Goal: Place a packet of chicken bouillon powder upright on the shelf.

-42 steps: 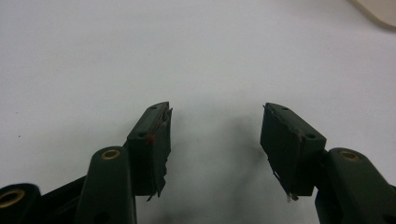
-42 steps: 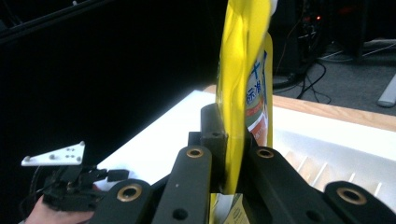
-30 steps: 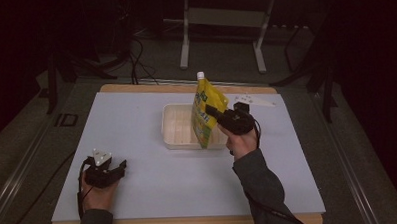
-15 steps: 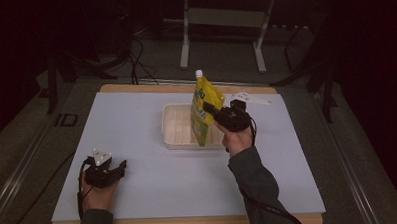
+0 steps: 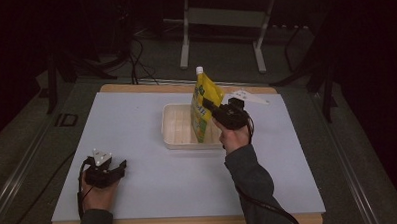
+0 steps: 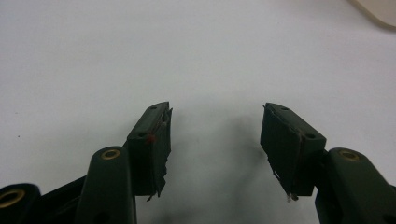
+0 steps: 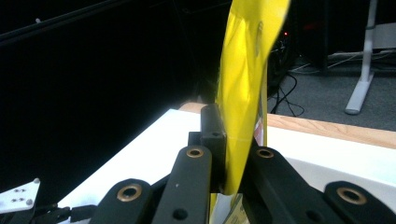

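We have the right gripper [image 5: 206, 104] clamped on the yellow pouch [image 5: 204, 99]. In the right gripper view its two black jaws are drawn together on the pouch's [image 7: 243, 93] thin side edge, the yellow film pinched flat between them and rising straight above the jaws. Seen from the high view, the pouch stands upright with its white cap [image 5: 199, 70] at the top, well above the grip, and its lower end hangs down inside the tub [image 5: 174, 128], which lies just below and ahead of the jaws. We cannot tell whether the pouch's bottom touches the tub floor. Our right hand [image 5: 233, 136] sits behind the gripper, at the near right corner of the tub.

Our left gripper [image 5: 119, 168] is well apart from all this, low over the white mat [image 5: 136, 109] near its front left corner, held by the left hand [image 5: 97, 193]. In the left gripper view its jaws stand wide apart with nothing between them but bare mat [image 6: 140, 56]; a corner of the tub [image 6: 378, 9] shows far ahead and to the right of those jaws. A white flat piece [image 5: 248, 96] lies on the mat just beyond the right gripper.
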Available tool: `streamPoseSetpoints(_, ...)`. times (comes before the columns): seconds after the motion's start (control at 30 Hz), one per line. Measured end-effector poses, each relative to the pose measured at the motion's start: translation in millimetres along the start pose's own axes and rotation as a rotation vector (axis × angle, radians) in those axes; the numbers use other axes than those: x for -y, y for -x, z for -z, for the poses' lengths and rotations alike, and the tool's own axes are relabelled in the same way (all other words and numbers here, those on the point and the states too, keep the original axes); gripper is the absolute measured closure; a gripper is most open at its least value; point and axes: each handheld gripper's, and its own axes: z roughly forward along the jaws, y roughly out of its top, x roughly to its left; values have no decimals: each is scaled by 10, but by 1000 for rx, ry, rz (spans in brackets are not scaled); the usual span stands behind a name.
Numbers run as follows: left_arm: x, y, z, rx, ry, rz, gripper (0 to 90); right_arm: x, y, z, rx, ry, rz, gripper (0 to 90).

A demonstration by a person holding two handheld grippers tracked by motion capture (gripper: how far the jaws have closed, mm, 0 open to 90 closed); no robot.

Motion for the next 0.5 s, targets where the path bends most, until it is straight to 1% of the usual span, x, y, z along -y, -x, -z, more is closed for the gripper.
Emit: streamPoseSetpoints(0.5, -1, -5, -2, 0, -3, 4, 424, -12, 33, -62, 37, 12, -6, 900)
